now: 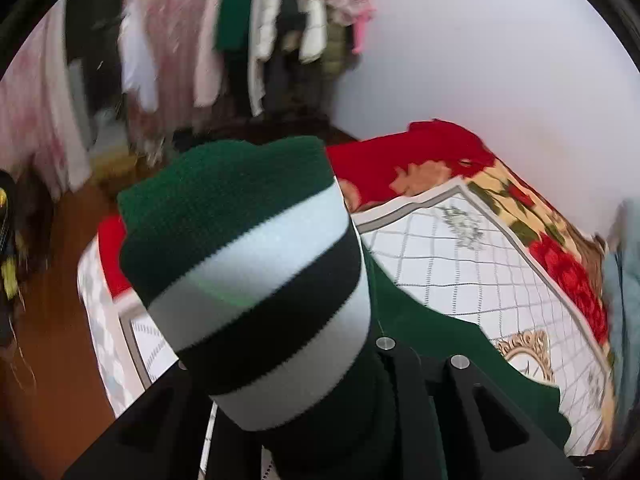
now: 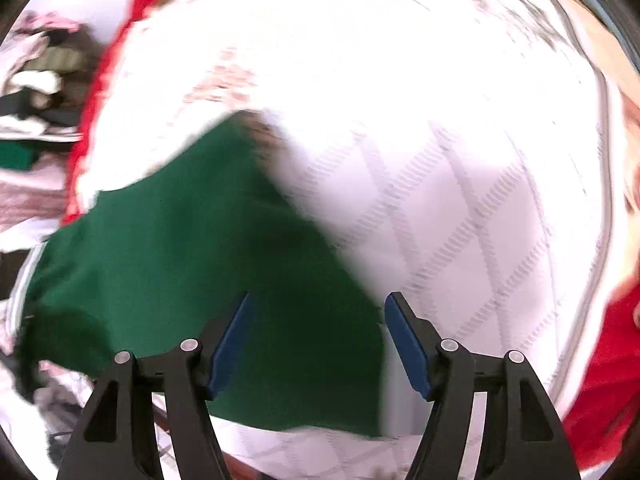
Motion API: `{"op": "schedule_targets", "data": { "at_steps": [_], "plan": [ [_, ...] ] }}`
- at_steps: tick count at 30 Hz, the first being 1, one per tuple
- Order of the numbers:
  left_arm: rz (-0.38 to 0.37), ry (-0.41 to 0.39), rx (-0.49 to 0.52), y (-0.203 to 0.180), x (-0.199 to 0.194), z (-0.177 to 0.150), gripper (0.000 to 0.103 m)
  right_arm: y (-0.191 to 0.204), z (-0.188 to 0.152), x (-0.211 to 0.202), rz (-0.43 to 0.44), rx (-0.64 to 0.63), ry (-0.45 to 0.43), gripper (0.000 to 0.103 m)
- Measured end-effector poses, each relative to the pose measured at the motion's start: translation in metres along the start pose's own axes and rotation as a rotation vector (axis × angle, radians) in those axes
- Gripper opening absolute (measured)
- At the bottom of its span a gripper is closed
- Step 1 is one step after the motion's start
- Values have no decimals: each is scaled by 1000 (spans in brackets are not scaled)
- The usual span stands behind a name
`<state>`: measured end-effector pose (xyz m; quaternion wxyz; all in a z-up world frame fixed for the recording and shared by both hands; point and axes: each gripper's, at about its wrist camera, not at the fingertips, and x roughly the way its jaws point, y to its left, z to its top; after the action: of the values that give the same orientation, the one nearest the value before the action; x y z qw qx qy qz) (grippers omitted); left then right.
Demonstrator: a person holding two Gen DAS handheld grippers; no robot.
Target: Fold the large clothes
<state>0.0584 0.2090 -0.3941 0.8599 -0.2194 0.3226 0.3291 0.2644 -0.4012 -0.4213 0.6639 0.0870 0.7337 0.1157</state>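
A dark green knit sweater [image 2: 192, 248] lies on a white quilted bed cover [image 2: 460, 220]. In the left wrist view my left gripper [image 1: 304, 392] is shut on the sweater's cuff [image 1: 248, 264], which has white and dark green stripes and stands up over the fingers, hiding the tips. The rest of the sweater [image 1: 432, 340] trails down to the right onto the bed. My right gripper [image 2: 318, 320] is open, its blue pads [image 2: 230, 344] apart, hovering just above the sweater's body near its right edge. The right view is blurred.
A red floral blanket [image 1: 560, 264] borders the white cover [image 1: 460, 256]. Clothes hang on a rack [image 1: 248, 32] at the back. A wooden floor [image 1: 52, 320] lies left of the bed. A white wall [image 1: 500, 60] is behind.
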Motion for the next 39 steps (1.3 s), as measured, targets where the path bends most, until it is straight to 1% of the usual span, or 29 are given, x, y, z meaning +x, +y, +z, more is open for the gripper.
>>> {"op": "schedule_targets", "data": {
  "at_steps": [1, 2, 4, 5, 7, 9, 11, 12, 13, 15, 17, 18, 20, 21, 22, 24, 25, 27, 30, 31, 33, 34, 35, 37, 39],
  "plan": [
    [-3, -14, 38, -9, -5, -1, 14, -14, -1, 11, 28, 30, 40, 70],
    [-17, -25, 68, -19, -11, -1, 13, -31, -4, 32, 91, 70, 102, 70],
    [-56, -37, 106, -42, -20, -4, 13, -41, -14, 57, 168, 115, 147, 70],
    [-95, -36, 120, -55, -25, -7, 13, -43, -19, 65, 190, 125, 141, 70],
    [-166, -30, 163, -85, -35, -13, 13, -39, -26, 69, 197, 125, 124, 70],
    [-258, -7, 216, -118, -47, -24, 12, -41, -28, 69, 206, 123, 121, 68],
    [-343, 25, 303, -158, -56, -45, 12, -44, -30, 69, 215, 118, 118, 68],
    [-386, 48, 338, -175, -59, -57, 12, -46, -30, 68, 218, 117, 119, 68],
    [-432, 83, 368, -193, -60, -70, 12, -37, -38, 69, 217, 114, 119, 68],
    [-505, 152, 432, -226, -61, -103, 12, -25, -40, 75, 211, 105, 120, 67],
    [-539, 207, 489, -250, -58, -129, 12, -15, -36, 76, 208, 101, 118, 67],
    [-554, 230, 520, -260, -56, -142, 12, -22, -38, 72, 209, 101, 115, 68],
    [-572, 276, 589, -278, -50, -172, 12, -21, -39, 71, 212, 99, 112, 67],
    [-573, 312, 627, -286, -42, -189, 12, -21, -40, 70, 215, 100, 110, 67],
    [-568, 336, 644, -291, -35, -197, 12, -22, -41, 70, 219, 98, 111, 67],
    [-534, 389, 702, -296, -21, -218, 12, -26, -42, 69, 231, 107, 118, 67],
    [-514, 405, 729, -298, -17, -223, 12, -27, -42, 69, 237, 115, 127, 67],
    [-491, 392, 775, -300, -20, -222, 14, -30, -43, 65, 249, 133, 141, 67],
    [-463, 400, 817, -307, -29, -218, 17, -37, -48, 53, 240, 139, 131, 67],
    [-456, 407, 818, -306, -31, -215, 20, -40, -51, 46, 241, 146, 121, 67],
    [-466, 426, 817, -301, -36, -212, 38, -50, -60, 29, 229, 160, 96, 67],
    [-484, 446, 798, -297, -38, -211, 79, -54, -64, 19, 221, 168, 82, 67],
    [-491, 457, 775, -293, -41, -209, 103, -59, -69, 8, 212, 178, 65, 67],
    [-513, 480, 733, -281, -47, -206, 103, -67, -76, -14, 194, 195, 28, 67],
    [-506, 516, 700, -277, -49, -203, 103, -68, -82, -39, 203, 201, -12, 67]
  ]
}}
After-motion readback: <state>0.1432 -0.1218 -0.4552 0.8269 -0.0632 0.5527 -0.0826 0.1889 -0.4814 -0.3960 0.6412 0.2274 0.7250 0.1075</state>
